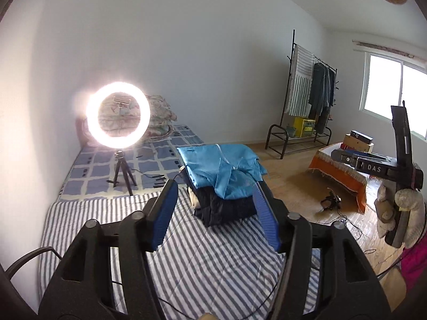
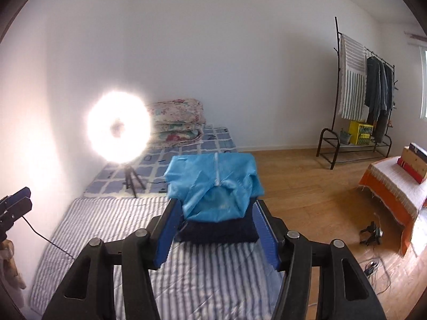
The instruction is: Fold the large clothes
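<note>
Folded clothes sit in one stack at the middle of the left wrist view: a blue garment (image 1: 221, 169) on top of a dark garment (image 1: 224, 208), both on the striped mattress (image 1: 106, 221). The left gripper (image 1: 213, 214) stands about half open with nothing between its two blue pads. At the right edge I see the right gripper (image 1: 400, 138), side-on. One ring light (image 1: 117, 118) glows at the left.

From the right wrist view, the same two-piece stack lies at the centre, blue garment (image 2: 213, 186) above. The right gripper (image 2: 213, 228) is also about half open and empty. I think both hands should fetch the next garment and leave the pile undisturbed.
</note>
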### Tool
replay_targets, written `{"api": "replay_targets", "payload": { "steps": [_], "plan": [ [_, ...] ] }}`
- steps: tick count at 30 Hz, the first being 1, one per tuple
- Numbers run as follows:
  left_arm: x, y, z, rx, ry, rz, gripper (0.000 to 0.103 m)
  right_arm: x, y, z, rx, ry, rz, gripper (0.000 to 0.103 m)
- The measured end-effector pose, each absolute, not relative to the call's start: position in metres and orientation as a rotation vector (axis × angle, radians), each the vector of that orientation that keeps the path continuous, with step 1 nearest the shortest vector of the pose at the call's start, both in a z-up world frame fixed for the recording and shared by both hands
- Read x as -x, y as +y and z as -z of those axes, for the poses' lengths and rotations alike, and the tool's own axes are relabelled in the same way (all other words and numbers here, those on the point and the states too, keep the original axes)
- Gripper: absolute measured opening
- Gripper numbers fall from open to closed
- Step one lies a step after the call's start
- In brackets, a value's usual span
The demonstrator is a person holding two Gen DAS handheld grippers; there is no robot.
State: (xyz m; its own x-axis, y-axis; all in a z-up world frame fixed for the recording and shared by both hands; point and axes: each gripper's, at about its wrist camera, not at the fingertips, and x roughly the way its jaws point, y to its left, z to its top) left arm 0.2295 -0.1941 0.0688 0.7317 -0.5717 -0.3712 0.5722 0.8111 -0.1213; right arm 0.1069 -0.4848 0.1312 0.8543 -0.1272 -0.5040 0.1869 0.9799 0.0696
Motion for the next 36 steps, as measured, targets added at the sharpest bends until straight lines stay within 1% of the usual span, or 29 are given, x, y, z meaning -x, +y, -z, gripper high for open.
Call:
{"api": "replay_targets", "payload": {
  "steps": [3,4,6,8,10,12,13,14,15,18,20,22,24,28,36],
  "plan": [
    [-0.205,-0.182,-0.061,-0.004,0.401,0.616,0.061,-0.078,-0.457,-0.123,-0.091,0.508,0.151,0.064],
    [-0.200,-0.179,-0.057,0.000,0.406,0.615,0.063,-0.072,-0.452,-0.120,-0.080,0.506,0.149,0.064],
    [-0.189,-0.175,-0.047,0.002,0.418,0.609,0.067,-0.057,-0.438,-0.113,-0.064,0.491,0.136,0.068],
    [-0.179,-0.171,-0.037,-0.014,0.410,0.585,0.069,-0.044,-0.429,-0.105,-0.066,0.476,0.132,0.072],
    [-0.172,-0.168,-0.028,-0.021,0.405,0.570,0.069,-0.034,-0.422,-0.097,-0.070,0.467,0.132,0.073],
    [-0.167,-0.164,-0.018,-0.012,0.411,0.561,0.074,-0.027,-0.417,-0.088,-0.077,0.460,0.132,0.077],
    [-0.166,-0.162,-0.014,-0.008,0.412,0.555,0.079,-0.025,-0.414,-0.082,-0.079,0.456,0.135,0.079],
    [-0.164,-0.160,-0.009,-0.006,0.411,0.543,0.082,-0.023,-0.410,-0.077,-0.073,0.453,0.145,0.083],
    [-0.163,-0.158,-0.005,-0.008,0.409,0.538,0.082,-0.022,-0.407,-0.072,-0.065,0.448,0.157,0.086],
    [-0.162,-0.157,0.007,-0.015,0.412,0.528,0.086,-0.020,-0.402,-0.058,-0.061,0.444,0.168,0.090],
    [-0.161,-0.155,0.014,-0.021,0.415,0.519,0.094,-0.020,-0.401,-0.050,-0.080,0.448,0.159,0.092],
    [-0.161,-0.154,0.020,-0.040,0.423,0.516,0.095,-0.020,-0.400,-0.042,-0.083,0.449,0.169,0.094],
    [-0.163,-0.154,0.024,-0.052,0.432,0.505,0.096,-0.019,-0.399,-0.033,-0.081,0.436,0.198,0.103],
    [-0.165,-0.151,0.033,-0.052,0.438,0.487,0.103,-0.024,-0.401,-0.018,-0.095,0.446,0.208,0.103],
    [-0.165,-0.155,0.052,-0.113,0.455,0.434,0.103,-0.022,-0.404,0.001,-0.063,0.464,0.236,0.103]
  ]
}}
